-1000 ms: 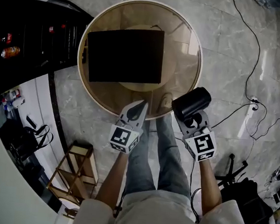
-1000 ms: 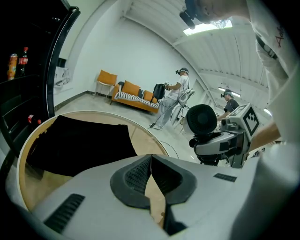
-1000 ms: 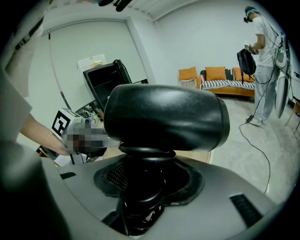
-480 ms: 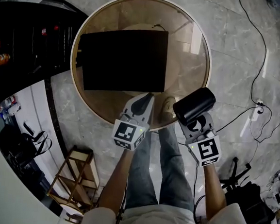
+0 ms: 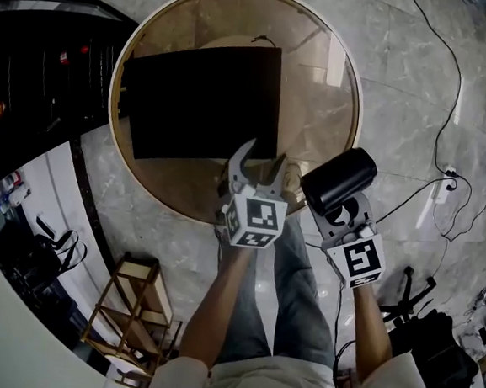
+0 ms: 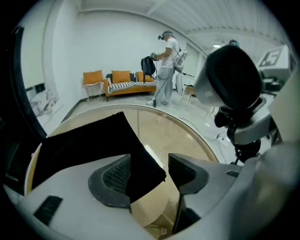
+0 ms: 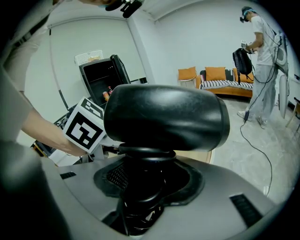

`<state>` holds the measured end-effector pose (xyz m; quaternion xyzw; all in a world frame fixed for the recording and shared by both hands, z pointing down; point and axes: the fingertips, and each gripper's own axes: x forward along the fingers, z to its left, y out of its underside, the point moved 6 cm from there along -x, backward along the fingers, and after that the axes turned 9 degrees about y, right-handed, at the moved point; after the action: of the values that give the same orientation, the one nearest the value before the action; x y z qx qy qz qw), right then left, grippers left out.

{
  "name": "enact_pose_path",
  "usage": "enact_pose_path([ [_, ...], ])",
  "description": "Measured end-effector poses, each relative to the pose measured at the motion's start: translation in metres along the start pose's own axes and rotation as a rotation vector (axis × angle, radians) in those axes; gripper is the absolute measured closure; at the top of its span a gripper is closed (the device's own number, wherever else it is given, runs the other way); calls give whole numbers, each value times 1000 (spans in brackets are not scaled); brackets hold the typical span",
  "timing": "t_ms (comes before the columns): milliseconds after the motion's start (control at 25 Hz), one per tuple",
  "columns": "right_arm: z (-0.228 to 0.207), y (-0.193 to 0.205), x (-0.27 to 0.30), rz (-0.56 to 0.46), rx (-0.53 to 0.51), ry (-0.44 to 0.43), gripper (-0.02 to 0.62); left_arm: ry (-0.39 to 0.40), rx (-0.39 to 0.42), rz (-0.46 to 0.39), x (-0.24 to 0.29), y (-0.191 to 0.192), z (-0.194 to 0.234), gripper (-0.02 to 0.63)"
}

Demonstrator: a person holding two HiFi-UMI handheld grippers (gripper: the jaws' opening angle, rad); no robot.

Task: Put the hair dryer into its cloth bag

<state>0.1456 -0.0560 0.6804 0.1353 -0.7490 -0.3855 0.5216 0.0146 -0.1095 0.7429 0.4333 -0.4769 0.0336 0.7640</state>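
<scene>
Left gripper view: left gripper (image 6: 150, 163) fingers (image 6: 112, 180) just opened wide around the cloth bag (image 6: 89, 140) corner; right gripper (image 7: 145, 183) fingers pinch the hair dryer (image 7: 164, 117).

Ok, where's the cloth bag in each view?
Head view: cloth bag flat on the round table, upper centre.
Left gripper view: cloth bag left of centre.
Right gripper view: not in it.
Shared landmark: hair dryer, in all three views.
</scene>
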Motion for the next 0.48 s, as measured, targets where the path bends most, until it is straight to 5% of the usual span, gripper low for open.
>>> enact_pose_path([
  [120, -2, 1, 1, -3, 1, 5, 397, -68, 95, 40, 8, -6, -3, 360],
  [480, -9, 9, 0, 6, 10, 12, 397, -131, 118, 135, 31, -13, 7, 362],
])
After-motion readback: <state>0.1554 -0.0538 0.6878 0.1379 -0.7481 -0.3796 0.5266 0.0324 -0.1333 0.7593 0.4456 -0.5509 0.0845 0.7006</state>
